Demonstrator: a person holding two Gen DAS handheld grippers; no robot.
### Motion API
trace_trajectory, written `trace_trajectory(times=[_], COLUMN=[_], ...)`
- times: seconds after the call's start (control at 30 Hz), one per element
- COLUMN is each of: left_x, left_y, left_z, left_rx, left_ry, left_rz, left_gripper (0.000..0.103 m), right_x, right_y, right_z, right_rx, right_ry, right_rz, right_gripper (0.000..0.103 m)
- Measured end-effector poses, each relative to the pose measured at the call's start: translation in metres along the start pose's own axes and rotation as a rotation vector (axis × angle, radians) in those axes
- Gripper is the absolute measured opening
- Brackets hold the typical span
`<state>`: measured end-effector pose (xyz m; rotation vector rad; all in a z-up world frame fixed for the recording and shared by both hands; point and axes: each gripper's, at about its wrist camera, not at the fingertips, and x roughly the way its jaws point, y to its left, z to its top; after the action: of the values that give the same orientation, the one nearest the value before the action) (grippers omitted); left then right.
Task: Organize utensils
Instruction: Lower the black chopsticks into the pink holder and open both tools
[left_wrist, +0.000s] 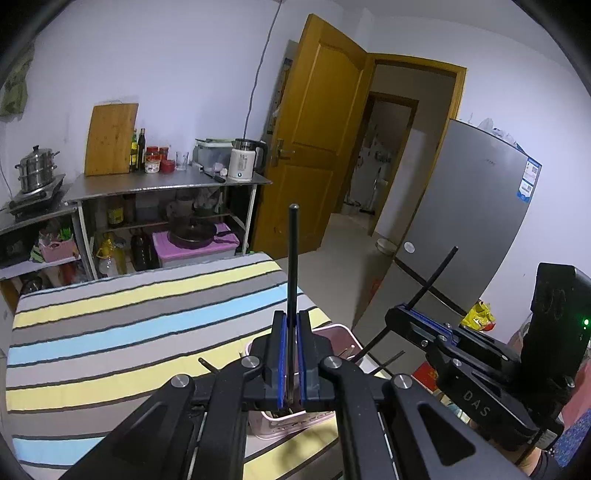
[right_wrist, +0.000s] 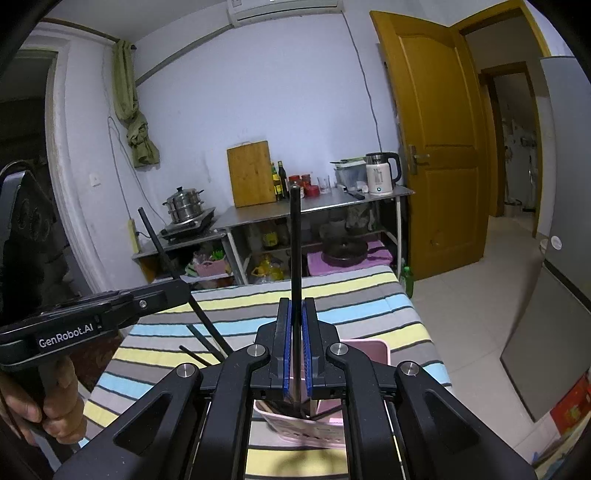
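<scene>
Far left: a steamer pot (right_wrist: 183, 205) on a low shelf, a cutting board (right_wrist: 251, 173) leaning on the wall, a kettle (right_wrist: 380, 173) at the right end of the steel counter. None of it is involved.

Near left: your left gripper (left_wrist: 291, 354) is clamped on a black chopstick (left_wrist: 293, 266), pads tight on its lower part, the stick standing close to upright. In the right wrist view that same chopstick leans across the frame, so the two sticks are not parallel.

Centre: the striped cloth (left_wrist: 110, 325) covers the table. The pink holder (left_wrist: 343, 334) sits near its right edge, directly beneath both grippers, with more dark sticks already poking out of it.

Near right: your right gripper (right_wrist: 297, 339) is likewise closed on a second chopstick (right_wrist: 294, 240), upright, its lower end dropping into the holder (right_wrist: 369, 349).

Risks, as judged from here:
- Both claws are crowded over one small opening. Lower together and the frames or sticks may knock.
- The holder looks light and stands close to the cloth's edge. A sideways push from a stick tip could tip it or slide it off.
- A tilted stick may catch the rim or wedge against those already inside.
- Letting go high would let a stick bounce out.
</scene>
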<state>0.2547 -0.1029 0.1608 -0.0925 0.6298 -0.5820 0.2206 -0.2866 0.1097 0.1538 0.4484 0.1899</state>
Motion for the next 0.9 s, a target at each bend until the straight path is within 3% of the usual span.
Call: trace_trajectory(times=[0.37,0.63,0.9], left_x=[0.034,0.04,0.06], left_y=[0.013,0.015,0.013], left_z=[-0.03,-0.044,-0.064], left_rx=[-0.022,-0.003,0.0], left_ry=[0.088,0.092,0.153], left_rz=[-0.001,0.013,0.014], left_gripper=[0.005,0.005,0.005], right_x=[0.025,0.033,0.045], right_y=[-0.004,0.0,-0.002], right_z=[-0.028,-0.041,-0.057], right_rx=[0.004,-0.017,-0.014], right_ry=[0.085,0.11,0.152], right_rz=[-0.006,-0.029,-0.032], right_gripper=[0.005,0.006,0.006])
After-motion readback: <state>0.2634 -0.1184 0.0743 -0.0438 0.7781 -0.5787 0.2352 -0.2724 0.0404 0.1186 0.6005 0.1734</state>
